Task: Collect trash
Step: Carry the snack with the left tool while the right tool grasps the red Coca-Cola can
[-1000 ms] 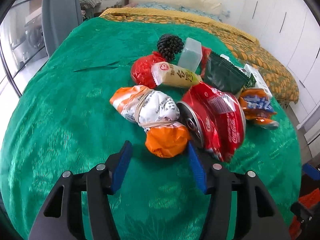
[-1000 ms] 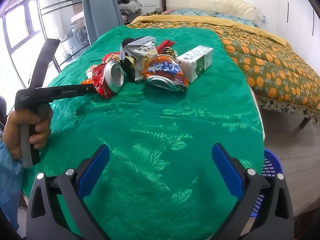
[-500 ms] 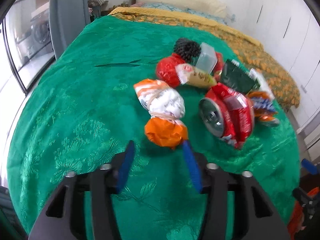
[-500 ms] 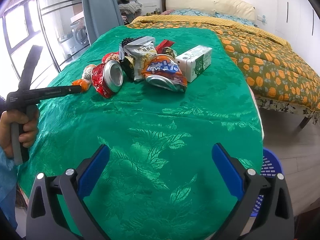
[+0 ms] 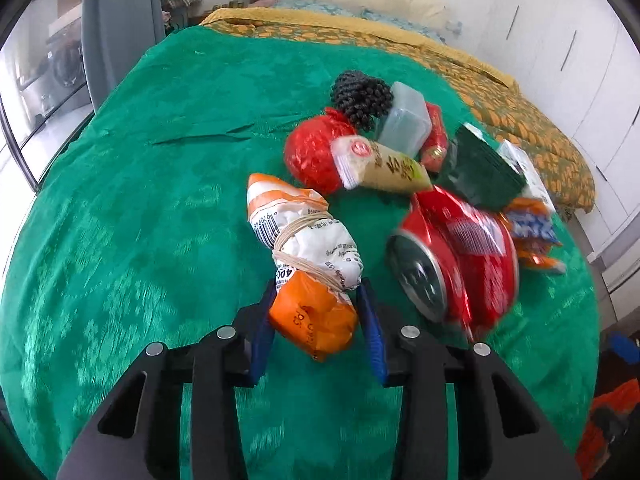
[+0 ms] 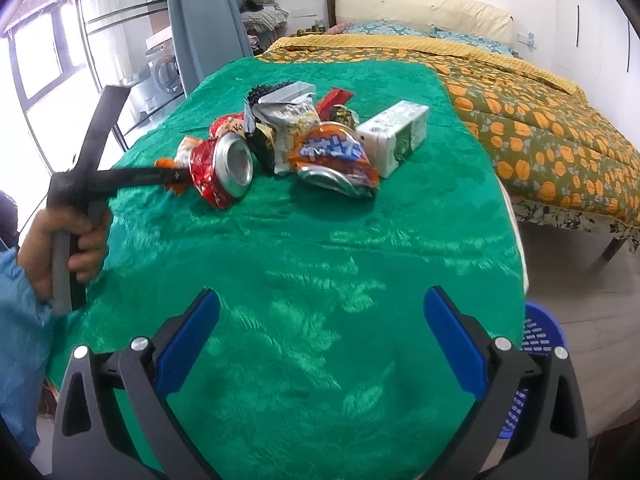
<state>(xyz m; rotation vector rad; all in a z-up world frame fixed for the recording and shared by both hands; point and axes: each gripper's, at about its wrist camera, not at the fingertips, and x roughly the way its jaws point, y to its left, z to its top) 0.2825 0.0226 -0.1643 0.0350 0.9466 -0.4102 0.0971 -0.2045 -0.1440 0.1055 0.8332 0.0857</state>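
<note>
Trash lies heaped on the green-clothed bench (image 6: 320, 240), and the left gripper (image 5: 318, 320) has its blue pads closed against the orange end of an orange-and-white wrapper bundle (image 5: 308, 256) tied with rubber bands, at the near edge of the heap. Just right of the bundle lies a crushed red cola can (image 5: 452, 264) on its side, its silver top facing the camera. Behind them sit a red plastic bag (image 5: 310, 152), a beige snack sachet (image 5: 380, 164), a black bumpy ball (image 5: 360, 96), a translucent plastic box (image 5: 404, 124) and a dark green packet (image 5: 480, 172). From the right wrist view, a white-and-green carton (image 6: 396, 136) lies at the heap's right end, touching a crumpled orange-and-blue chip bag (image 6: 332, 156). The right gripper (image 6: 320, 336) hangs over bare cloth well apart from the heap, spread wide and holding nothing. A blue perforated basket (image 6: 536, 344) stands on the floor beside the bench's right edge.
</note>
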